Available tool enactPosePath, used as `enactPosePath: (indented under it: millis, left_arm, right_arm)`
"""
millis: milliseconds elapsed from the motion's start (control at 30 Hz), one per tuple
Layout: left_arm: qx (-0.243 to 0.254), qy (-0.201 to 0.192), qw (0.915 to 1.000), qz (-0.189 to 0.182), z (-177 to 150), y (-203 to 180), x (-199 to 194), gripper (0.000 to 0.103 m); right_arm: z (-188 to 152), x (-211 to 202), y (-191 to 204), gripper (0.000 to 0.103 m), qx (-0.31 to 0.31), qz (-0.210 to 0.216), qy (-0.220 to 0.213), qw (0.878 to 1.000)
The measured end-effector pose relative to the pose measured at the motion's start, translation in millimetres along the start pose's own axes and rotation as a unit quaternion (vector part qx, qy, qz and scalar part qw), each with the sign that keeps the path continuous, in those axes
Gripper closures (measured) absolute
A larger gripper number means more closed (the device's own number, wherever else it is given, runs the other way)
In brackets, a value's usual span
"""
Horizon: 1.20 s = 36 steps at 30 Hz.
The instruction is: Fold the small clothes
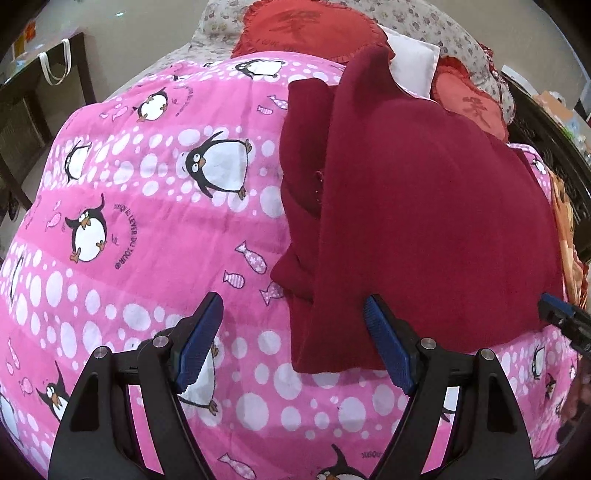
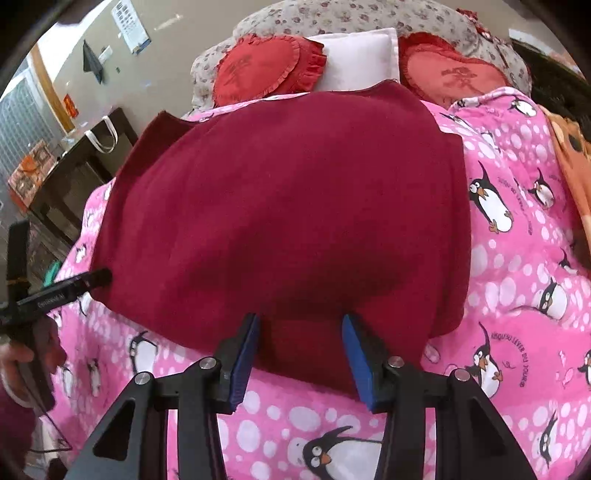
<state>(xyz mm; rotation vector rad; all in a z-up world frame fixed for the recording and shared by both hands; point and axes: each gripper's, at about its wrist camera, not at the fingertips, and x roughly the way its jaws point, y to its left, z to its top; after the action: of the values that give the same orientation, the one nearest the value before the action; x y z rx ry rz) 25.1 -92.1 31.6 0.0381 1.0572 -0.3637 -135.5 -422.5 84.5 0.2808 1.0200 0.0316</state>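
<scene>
Surface: pink penguin quilt is covering the bed, printed with white dots, fish and penguins; it is lying smooth, with only shallow creases.
Garment: dark red sweater is lying on the quilt, right of centre in the left wrist view and filling the middle of the right wrist view. Part of it is lying folded over itself; a doubled layer is showing along its left edge in the left view.
Left gripper: jaws are standing wide apart, holding nothing. It is hovering at the sweater's near hem, one blue pad over bare quilt, the other over the fabric edge.
Right gripper: jaws are standing partly apart, straddling the near edge of the sweater; I cannot tell if the pads are touching fabric.
Head of bed: two red heart cushions are flanking a white pillow, all leaning on floral bedding just behind the sweater.
Right edge: orange cloth is lying beside the quilt.
Room: dark table is standing left of the bed with a white-handled bag hanging at its edge; a paper sheet is hanging on the beige wall.
</scene>
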Motion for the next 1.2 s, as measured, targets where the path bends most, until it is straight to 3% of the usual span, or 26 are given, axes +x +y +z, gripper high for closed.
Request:
enactPosePath:
  millis: [133, 300, 567, 800, 933, 1000, 1067, 1200]
  left_arm:
    - [-0.002, -0.001, 1.0, -0.007, 1.7, 2.5, -1.4, 0.023]
    - [-0.036, -0.001, 0.9984, -0.043, 1.0, 15.9, -4.8, 0.023]
    - [-0.066, -0.008, 0.9935, -0.093, 6.5, 30.3, -8.6, 0.023]
    - [-0.068, -0.007, 0.9917, -0.109, 14.6, 35.1, 3.9, 0.023]
    - [-0.076, -0.012, 0.9893, -0.124, 13.4, 38.2, 8.8, 0.022]
    - [-0.078, -0.02, 0.9882, -0.13, 9.7, 39.2, 9.0, 0.022]
    - [-0.079, -0.026, 0.9877, -0.132, 5.4, 40.5, 8.9, 0.022]
    - [-0.084, -0.03, 0.9868, -0.135, -4.3, 42.9, 7.7, 0.022]
  right_arm:
    - [12.4, -14.1, 13.8, 0.057, -0.007, 0.0, -0.002, 1.0]
    - [47.6, -14.6, 60.6, 0.057, -0.04, 0.049, -0.022, 0.998]
    - [129.0, 47.6, 149.8, 0.057, -0.094, 0.087, -0.028, 0.991]
    - [177.5, 120.1, 195.5, 0.057, -0.088, 0.095, 0.019, 0.991]
    - [187.4, 149.2, 197.6, 0.044, -0.028, 0.1, 0.063, 0.993]
    - [188.9, 145.6, 206.1, 0.032, -0.031, 0.105, 0.059, 0.992]
    - [188.0, 145.3, 217.5, 0.026, -0.046, 0.111, 0.066, 0.991]
    - [179.8, 157.3, 251.7, 0.022, -0.125, 0.029, 0.082, 0.988]
